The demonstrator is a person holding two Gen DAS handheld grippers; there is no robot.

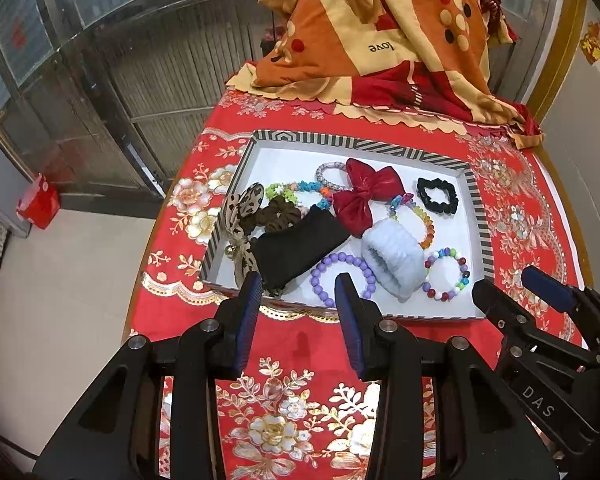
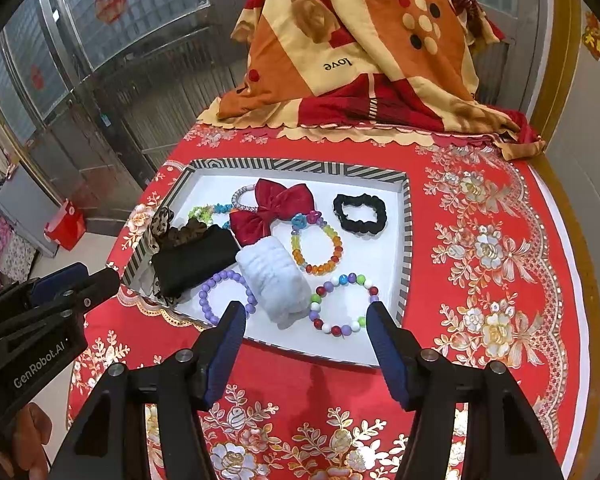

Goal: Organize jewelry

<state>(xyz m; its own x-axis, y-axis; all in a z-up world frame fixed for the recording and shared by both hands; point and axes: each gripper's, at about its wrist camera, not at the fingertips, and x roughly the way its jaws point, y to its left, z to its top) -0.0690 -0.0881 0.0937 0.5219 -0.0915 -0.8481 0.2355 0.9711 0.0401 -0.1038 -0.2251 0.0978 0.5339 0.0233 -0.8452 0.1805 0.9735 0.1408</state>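
My left gripper (image 1: 297, 280) hangs over the near rim of the tray (image 1: 476, 196), jaws apart, nothing between the blue pads, tips over the black pouch (image 1: 300, 246) and the purple bead bracelet (image 1: 342, 276). My right gripper (image 2: 306, 310) is also parted and empty, wider gap, tips near the tray's front edge, framing the multicolour bead bracelet (image 2: 342, 304) and the white fluffy scrunchie (image 2: 271, 276). Neither touches anything. The jewelry all lies inside the white tray with striped walls: red bow (image 1: 366, 196) in the middle, overlapping a silver ring-shaped band (image 1: 328, 174); black scrunchie (image 1: 438, 196) alone at the far right corner; orange and clear bead bracelet (image 2: 318, 246) just beside the white scrunchie; leopard-print bow (image 1: 243, 224) and brown scrunchie (image 1: 277, 210) at the left wall, pouch partly over them. The tray sits on a red flowered tablecloth (image 1: 300, 400). A folded orange and red blanket (image 1: 380, 40) is piled at the table's far end. Part of my hand (image 2: 23, 436) shows under the left gripper.
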